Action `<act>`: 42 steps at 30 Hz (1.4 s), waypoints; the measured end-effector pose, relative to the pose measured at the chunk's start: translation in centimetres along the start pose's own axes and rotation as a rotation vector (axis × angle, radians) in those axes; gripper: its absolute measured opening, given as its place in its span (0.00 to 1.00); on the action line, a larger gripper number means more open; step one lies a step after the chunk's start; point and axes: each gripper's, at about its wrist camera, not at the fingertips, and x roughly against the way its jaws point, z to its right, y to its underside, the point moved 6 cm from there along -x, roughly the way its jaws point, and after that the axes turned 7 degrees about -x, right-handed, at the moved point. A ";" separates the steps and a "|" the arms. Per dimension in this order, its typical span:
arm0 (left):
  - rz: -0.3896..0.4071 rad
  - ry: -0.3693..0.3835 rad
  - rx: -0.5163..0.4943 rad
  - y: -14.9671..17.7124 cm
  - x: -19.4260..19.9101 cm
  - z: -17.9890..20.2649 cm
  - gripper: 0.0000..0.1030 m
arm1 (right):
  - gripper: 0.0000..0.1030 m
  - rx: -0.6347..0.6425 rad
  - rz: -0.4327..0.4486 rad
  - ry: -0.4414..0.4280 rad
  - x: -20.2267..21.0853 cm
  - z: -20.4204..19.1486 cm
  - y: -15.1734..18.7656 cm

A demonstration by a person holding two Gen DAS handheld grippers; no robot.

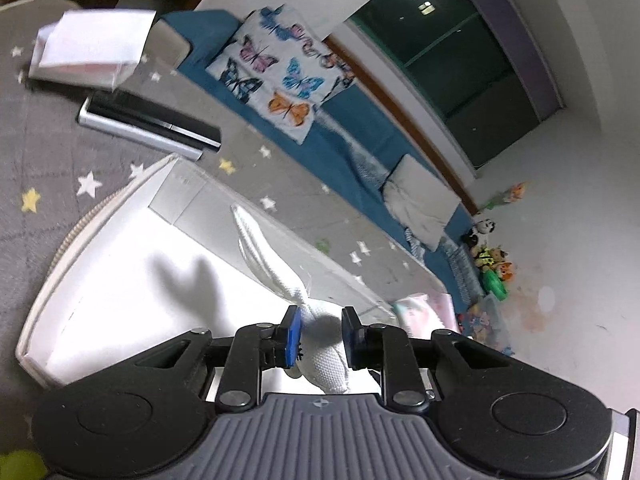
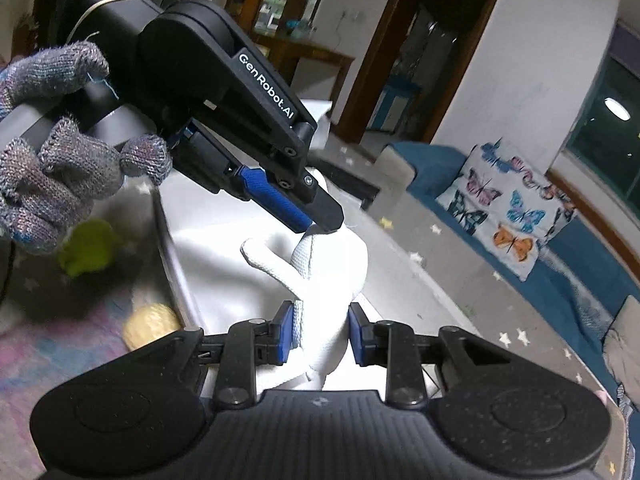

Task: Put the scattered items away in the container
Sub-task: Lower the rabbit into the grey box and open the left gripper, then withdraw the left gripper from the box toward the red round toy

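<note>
Gripping a white knitted cloth item [image 2: 320,276] from two ends, both tools hang over the white rectangular container [image 1: 44,316] that sits on the grey star-patterned carpet [image 1: 48,168]. The left gripper [image 2: 320,228], held by a hand in a grey knitted glove [image 2: 52,168], pinches the upper end of the cloth with its blue-padded jaws closed on it. The right gripper [image 2: 320,336] has its jaws closed on the lower part of the same cloth, the fabric bunched between the blue pads. The cloth is above the container's bright white inside; I cannot tell whether it touches the bottom. On the carpet just beyond the container's far corner lies a long black-and-silver box [image 1: 148,124], and farther off a white paper packet [image 1: 92,48]. Outside the container's left wall, a lime-green soft toy [image 2: 90,252] and a pale yellow rounded object [image 2: 150,324] lie on the carpet, both blurred.
</note>
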 end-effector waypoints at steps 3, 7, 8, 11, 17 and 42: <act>-0.018 0.002 0.023 0.1 -1.3 -0.6 0.21 | 0.27 0.018 -0.048 -0.032 -1.8 0.5 0.5; -0.035 -0.020 0.030 0.4 -2.6 -1.4 0.21 | 0.27 0.040 -0.082 -0.080 -3.5 0.8 0.6; -0.038 -0.024 0.034 0.4 -2.9 -1.5 0.21 | 0.27 0.047 -0.093 -0.083 -4.0 1.1 0.6; -0.049 -0.037 0.039 0.6 -3.4 -1.9 0.21 | 0.27 0.054 -0.127 -0.093 -5.3 1.6 0.7; -0.070 -0.061 0.027 1.2 -4.0 -2.3 0.21 | 0.28 0.089 -0.163 -0.080 -6.9 2.3 1.0; -0.015 -0.167 -0.243 3.9 1.0 3.0 0.24 | 0.48 -0.149 -0.029 0.070 1.2 2.2 1.4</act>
